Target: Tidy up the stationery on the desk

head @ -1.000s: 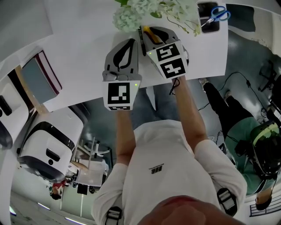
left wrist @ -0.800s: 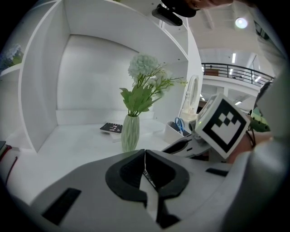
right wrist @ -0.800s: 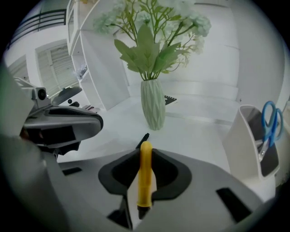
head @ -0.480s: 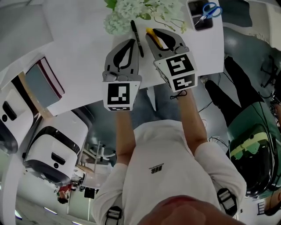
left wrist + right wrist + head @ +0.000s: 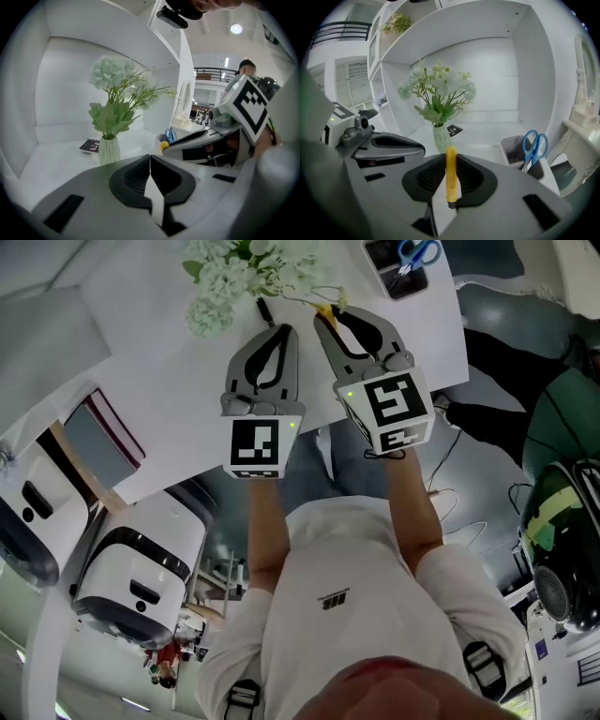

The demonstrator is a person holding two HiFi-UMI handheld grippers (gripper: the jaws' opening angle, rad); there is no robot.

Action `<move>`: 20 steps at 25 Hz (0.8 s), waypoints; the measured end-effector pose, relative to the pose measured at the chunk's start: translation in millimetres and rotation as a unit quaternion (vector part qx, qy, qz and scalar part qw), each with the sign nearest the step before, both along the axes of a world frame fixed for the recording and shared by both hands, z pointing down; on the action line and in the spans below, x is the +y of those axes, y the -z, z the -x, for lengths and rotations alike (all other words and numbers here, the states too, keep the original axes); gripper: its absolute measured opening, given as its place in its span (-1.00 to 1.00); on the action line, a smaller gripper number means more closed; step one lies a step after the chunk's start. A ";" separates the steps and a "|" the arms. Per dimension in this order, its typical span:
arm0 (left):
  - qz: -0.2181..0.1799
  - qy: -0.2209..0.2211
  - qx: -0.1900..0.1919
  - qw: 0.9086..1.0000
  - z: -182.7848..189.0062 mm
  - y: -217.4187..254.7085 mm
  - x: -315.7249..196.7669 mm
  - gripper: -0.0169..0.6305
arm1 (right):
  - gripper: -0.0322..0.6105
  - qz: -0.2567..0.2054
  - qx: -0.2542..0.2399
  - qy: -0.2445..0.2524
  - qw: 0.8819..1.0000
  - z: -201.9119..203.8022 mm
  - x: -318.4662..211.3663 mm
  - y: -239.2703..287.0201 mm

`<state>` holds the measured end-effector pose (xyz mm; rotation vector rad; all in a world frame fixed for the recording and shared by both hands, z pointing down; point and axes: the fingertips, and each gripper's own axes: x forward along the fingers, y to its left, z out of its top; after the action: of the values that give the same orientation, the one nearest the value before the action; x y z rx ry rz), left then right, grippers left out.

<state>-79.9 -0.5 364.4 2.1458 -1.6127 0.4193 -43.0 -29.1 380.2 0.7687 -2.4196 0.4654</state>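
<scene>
Both arms reach forward, side by side. Left gripper (image 5: 150, 160) closed, empty. Right gripper (image 5: 451, 157) tilted down, jaws just closing, clamped on yellow-handled tool (image 5: 451, 176).

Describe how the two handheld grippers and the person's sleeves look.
Both the left gripper and the right gripper are grey, with curved grey jaws lined in ribbed black padding. Each carries a white cube printed with black square markers, with a small green light beside it. The person wears a white short-sleeved T-shirt with a small dark chest logo.
</scene>
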 end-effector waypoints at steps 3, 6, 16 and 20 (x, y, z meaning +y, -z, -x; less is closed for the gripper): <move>-0.006 -0.016 0.002 1.000 -9.8 5.9 -7.6 -0.95 | -0.73 -0.008 -0.011 -0.019 1.000 -11.7 -5.5 12.0; -0.012 -0.031 0.004 0.999 -20.1 12.4 -15.5 -0.95 | -0.73 -0.015 -0.025 -0.043 0.999 -26.2 -13.5 24.7; -0.026 -0.080 0.015 0.996 -58.5 29.7 -43.5 -0.95 | -0.73 -0.045 -0.043 -0.115 0.991 -79.9 -47.9 57.2; -0.030 -0.098 0.023 0.994 -72.8 34.3 -54.9 -0.95 | -0.73 -0.054 -0.044 -0.137 0.988 -96.5 -62.9 63.5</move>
<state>-7.1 -55.4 330.1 2.3526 -1.4124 0.3820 53.5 -91.9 316.6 1.1596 -2.4454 0.4857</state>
